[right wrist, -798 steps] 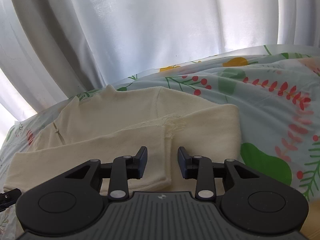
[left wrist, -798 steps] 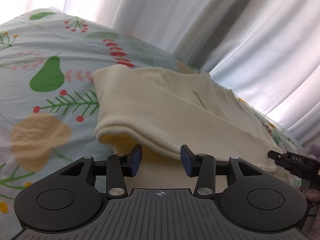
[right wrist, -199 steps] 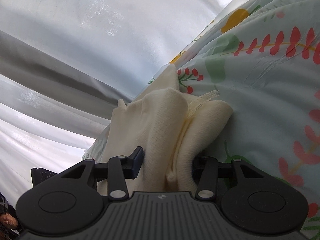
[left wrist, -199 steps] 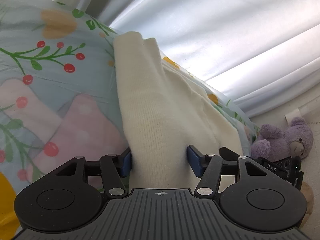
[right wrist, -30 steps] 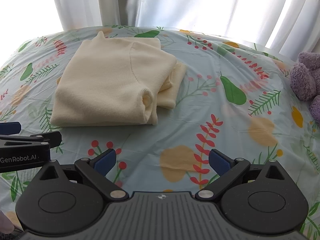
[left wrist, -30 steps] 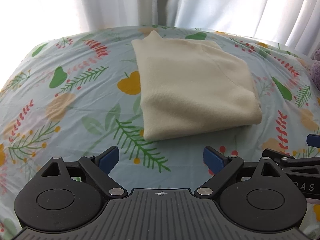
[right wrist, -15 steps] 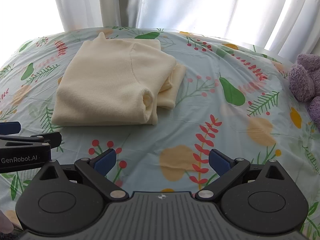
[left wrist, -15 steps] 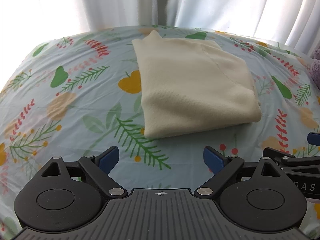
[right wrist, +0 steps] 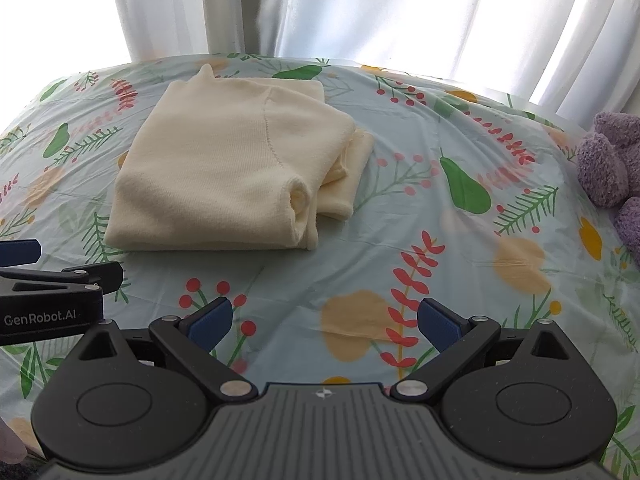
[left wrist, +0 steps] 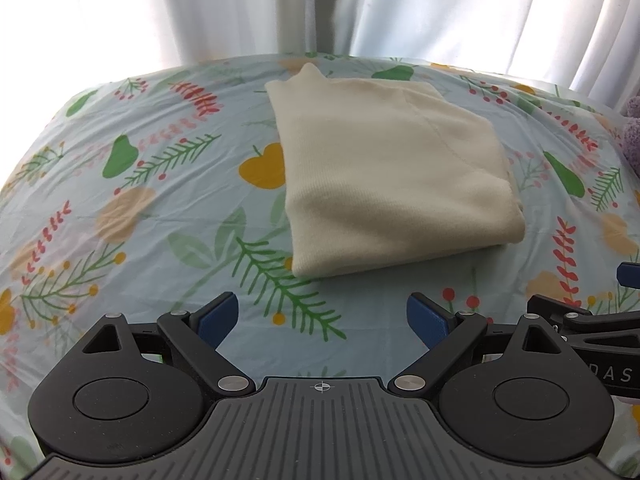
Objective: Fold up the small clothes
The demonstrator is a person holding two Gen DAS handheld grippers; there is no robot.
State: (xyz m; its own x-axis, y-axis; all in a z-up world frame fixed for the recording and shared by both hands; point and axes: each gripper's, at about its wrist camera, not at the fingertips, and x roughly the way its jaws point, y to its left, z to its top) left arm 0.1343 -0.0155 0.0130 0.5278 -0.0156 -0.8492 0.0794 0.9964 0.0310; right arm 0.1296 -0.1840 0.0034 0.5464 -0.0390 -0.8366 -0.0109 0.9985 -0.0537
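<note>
A cream knit sweater lies folded into a thick rectangle on the floral sheet. From the right wrist view the cream sweater shows a rolled sleeve end at its near right corner. My left gripper hovers open a short way in front of the fold, nothing between its blue pads. My right gripper is open too, pulled back from the sweater and empty. Each gripper shows at the edge of the other's view: the left gripper, the right gripper.
White curtains hang behind the bed. A purple plush toy sits at the right edge of the sheet. Bare printed sheet surrounds the sweater on the left, front and right.
Over the last second both grippers have drawn back very slightly and stay open. The folded sweater has not moved.
</note>
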